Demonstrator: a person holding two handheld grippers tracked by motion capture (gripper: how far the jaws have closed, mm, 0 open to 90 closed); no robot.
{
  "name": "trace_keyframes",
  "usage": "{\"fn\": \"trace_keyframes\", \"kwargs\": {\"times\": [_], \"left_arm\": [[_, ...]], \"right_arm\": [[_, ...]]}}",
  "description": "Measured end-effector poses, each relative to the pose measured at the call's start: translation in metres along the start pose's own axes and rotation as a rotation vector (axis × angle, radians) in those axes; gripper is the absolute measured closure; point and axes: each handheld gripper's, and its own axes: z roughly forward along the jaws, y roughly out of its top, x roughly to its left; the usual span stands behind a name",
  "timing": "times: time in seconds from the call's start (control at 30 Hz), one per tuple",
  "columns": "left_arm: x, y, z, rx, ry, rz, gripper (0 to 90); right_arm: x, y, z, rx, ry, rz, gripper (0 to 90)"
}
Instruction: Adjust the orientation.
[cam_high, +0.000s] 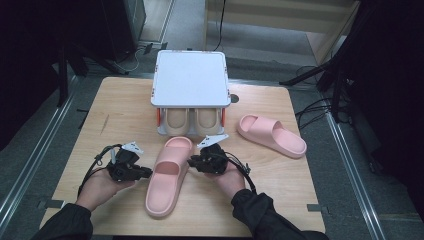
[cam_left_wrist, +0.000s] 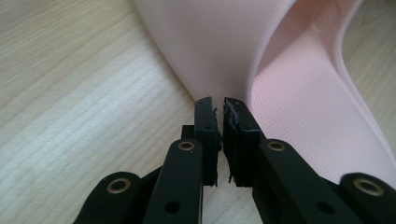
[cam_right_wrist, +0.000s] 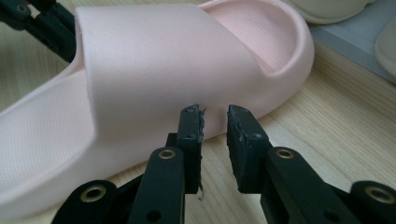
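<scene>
A pink slipper (cam_high: 169, 175) lies in the middle of the wooden table (cam_high: 120, 115), toe toward the rack. My left gripper (cam_high: 149, 172) is at its left side and my right gripper (cam_high: 190, 162) at its right side, level with the strap. In the left gripper view the jaws (cam_left_wrist: 218, 100) stand almost together with nothing between them, tips against the edge of the slipper's strap (cam_left_wrist: 224, 42). In the right gripper view the jaws (cam_right_wrist: 215, 109) stand a little apart, empty, tips just short of the slipper's side wall (cam_right_wrist: 154, 60).
A second pink slipper (cam_high: 272, 135) lies at the right. At the back stands a white-topped rack (cam_high: 190, 77) with a pair of beige slippers (cam_high: 192, 122) under it, close to the pink slipper's toe. A person's hands (cam_high: 100, 187) hold both grippers.
</scene>
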Motion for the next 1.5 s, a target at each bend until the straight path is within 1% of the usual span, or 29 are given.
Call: {"fn": "trace_keyframes", "kwargs": {"times": [0.07, 0.17, 0.3, 0.37, 0.4, 0.43, 0.5, 0.63, 0.67, 0.8, 0.83, 0.97, 1.0, 1.1, 1.2, 1.27, 1.37, 1.47, 1.5], "left_arm": [[-0.002, 0.0, 0.0, 0.004, -0.011, 0.003, 83.1], [-0.001, -0.001, 0.0, -0.001, -0.01, 0.0, 82.4], [0.004, -0.001, -0.004, -0.027, -0.006, -0.024, 78.7], [0.007, -0.001, -0.007, -0.045, -0.007, -0.034, 75.2], [0.009, -0.001, -0.008, -0.061, 0.0, -0.044, 74.8], [0.011, -0.001, -0.01, -0.066, 0.002, -0.044, 73.8], [0.013, -0.001, -0.011, -0.081, -0.003, -0.06, 71.3], [0.018, 0.003, -0.013, -0.099, -0.003, -0.061, 62.4], [0.019, 0.004, -0.014, -0.105, -0.009, -0.069, 61.3], [0.022, 0.01, -0.015, -0.13, -0.027, -0.076, 57.1], [0.023, 0.012, -0.015, -0.128, -0.03, -0.074, 56.6], [0.027, 0.018, -0.014, -0.133, -0.039, -0.087, 51.6], [0.029, 0.019, -0.014, -0.133, -0.036, -0.083, 50.8], [0.03, 0.024, -0.013, -0.143, -0.037, -0.087, 49.5], [0.032, 0.029, -0.011, -0.138, -0.042, -0.087, 48.8], [0.033, 0.032, -0.009, -0.127, -0.043, -0.086, 48.5], [0.033, 0.037, -0.007, -0.129, -0.044, -0.082, 48.2], [0.034, 0.042, -0.003, -0.131, -0.061, -0.083, 47.2], [0.033, 0.043, -0.002, -0.13, -0.059, -0.079, 46.7]], "right_arm": [[0.0, 0.001, 0.0, 0.0, 0.001, 0.003, 75.6], [-0.001, 0.001, 0.0, 0.002, 0.003, 0.006, 75.0], [-0.002, 0.002, -0.001, -0.006, -0.002, -0.004, 73.8], [-0.002, 0.002, -0.004, -0.015, 0.001, -0.004, 73.0], [-0.003, 0.002, -0.005, -0.018, 0.0, -0.004, 72.8], [-0.003, 0.002, -0.007, -0.021, -0.001, 0.0, 72.4], [-0.005, 0.002, -0.011, -0.027, -0.002, 0.004, 71.5], [-0.008, -0.001, -0.019, -0.042, -0.015, 0.006, 69.0], [-0.009, -0.001, -0.021, -0.045, -0.017, 0.005, 68.5], [-0.013, -0.006, -0.029, -0.052, -0.033, 0.008, 67.0], [-0.015, -0.007, -0.031, -0.053, -0.036, 0.012, 66.7], [-0.021, -0.012, -0.041, -0.058, -0.048, 0.022, 64.3], [-0.023, -0.014, -0.044, -0.06, -0.055, 0.028, 64.0], [-0.028, -0.018, -0.054, -0.073, -0.072, 0.044, 63.3], [-0.034, -0.024, -0.065, -0.088, -0.092, 0.059, 62.7], [-0.038, -0.028, -0.071, -0.085, -0.11, 0.065, 62.7], [-0.046, -0.034, -0.08, -0.088, -0.128, 0.089, 62.7], [-0.054, -0.039, -0.092, -0.096, -0.14, 0.114, 62.1], [-0.057, -0.041, -0.095, -0.099, -0.14, 0.118, 60.9]]}}
